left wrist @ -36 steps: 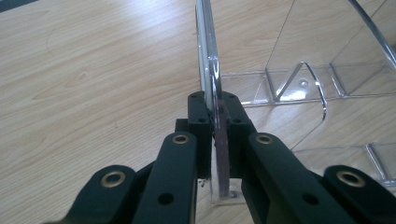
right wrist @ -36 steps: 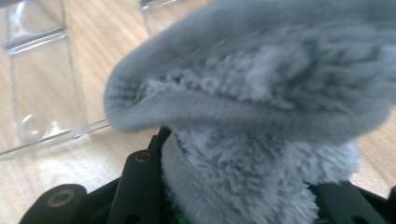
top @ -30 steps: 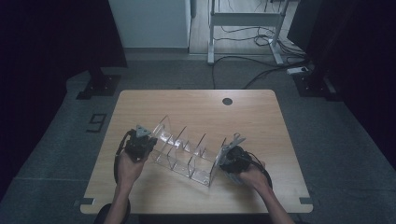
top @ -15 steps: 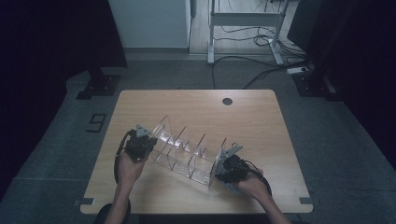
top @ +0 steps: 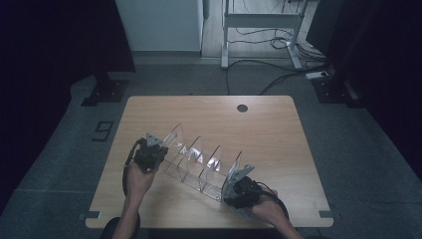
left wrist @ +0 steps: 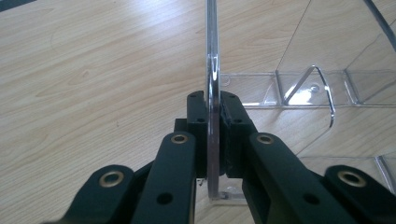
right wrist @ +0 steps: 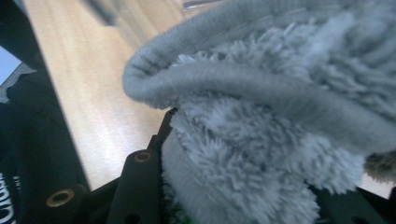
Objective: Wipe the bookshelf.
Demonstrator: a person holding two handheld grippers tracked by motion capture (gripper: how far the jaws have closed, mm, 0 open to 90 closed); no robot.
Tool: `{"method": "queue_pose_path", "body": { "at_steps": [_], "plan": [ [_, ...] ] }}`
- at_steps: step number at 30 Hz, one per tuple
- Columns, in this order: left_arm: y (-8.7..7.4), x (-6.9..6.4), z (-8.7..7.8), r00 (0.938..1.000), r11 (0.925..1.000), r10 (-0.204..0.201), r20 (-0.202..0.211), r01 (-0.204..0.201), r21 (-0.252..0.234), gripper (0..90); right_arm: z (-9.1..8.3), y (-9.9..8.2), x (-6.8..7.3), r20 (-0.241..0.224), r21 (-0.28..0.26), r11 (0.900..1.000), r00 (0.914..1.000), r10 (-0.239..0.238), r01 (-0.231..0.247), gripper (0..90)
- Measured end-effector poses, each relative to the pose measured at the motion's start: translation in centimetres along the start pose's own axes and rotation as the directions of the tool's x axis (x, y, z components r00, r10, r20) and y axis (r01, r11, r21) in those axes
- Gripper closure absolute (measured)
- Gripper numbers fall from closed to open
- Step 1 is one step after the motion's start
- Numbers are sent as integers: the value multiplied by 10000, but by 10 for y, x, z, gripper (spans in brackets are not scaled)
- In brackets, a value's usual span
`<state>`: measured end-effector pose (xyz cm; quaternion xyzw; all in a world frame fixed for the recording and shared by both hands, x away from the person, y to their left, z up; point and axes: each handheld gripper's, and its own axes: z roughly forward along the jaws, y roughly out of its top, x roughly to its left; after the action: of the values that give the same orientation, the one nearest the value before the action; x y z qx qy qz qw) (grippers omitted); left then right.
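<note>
Acrylic organizer lies slantwise across the near half of the wooden table, a clear rack with upright dividers splitting it into open compartments, and every compartment you can see through holds nothing but the tabletop showing beneath. Your left gripper sits at the rack's far-left end with its jaws pinched tight on the clear end plate; in the left gripper view that thin wall stands edge-on and upright between your fingers, running straight up and away from them, while the first compartment opens just beside them to the right. Your right gripper sits at the rack's near-right end, close against the last divider. Its jaws stand partly closed around a fluffy grey cloth, which bulges up between and over your fingers, its hemmed edge folded across the top. Whether the cloth touches the rack, you cannot tell.
</note>
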<state>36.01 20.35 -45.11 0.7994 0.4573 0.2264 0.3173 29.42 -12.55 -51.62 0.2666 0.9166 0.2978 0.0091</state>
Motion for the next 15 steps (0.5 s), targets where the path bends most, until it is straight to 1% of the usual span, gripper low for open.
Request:
{"method": "queue_pose_path", "body": {
  "at_steps": [5, 9, 12, 15],
  "plan": [
    [0, -1, 0, 10000, 10000, -10, -51, 10, 43, 847, 1, 0, 8, -46, 57, 9998, 9998, -179, 179, 592],
    [0, 0, 0, 10000, 10000, -9, -3, 9, 18, 846, 1, -1, 7, -50, 75, 9997, 9997, -219, 219, 594],
    [0, 1, 0, 10000, 10000, 33, 53, -33, 6, 844, -3, -2, 5, 121, 131, 9996, 9996, -262, 260, 596],
    [0, 1, 0, 10000, 10000, 46, 85, -46, -28, 842, -11, -3, -1, 380, 5, 9999, 9992, -153, 153, 598]
  ]
}}
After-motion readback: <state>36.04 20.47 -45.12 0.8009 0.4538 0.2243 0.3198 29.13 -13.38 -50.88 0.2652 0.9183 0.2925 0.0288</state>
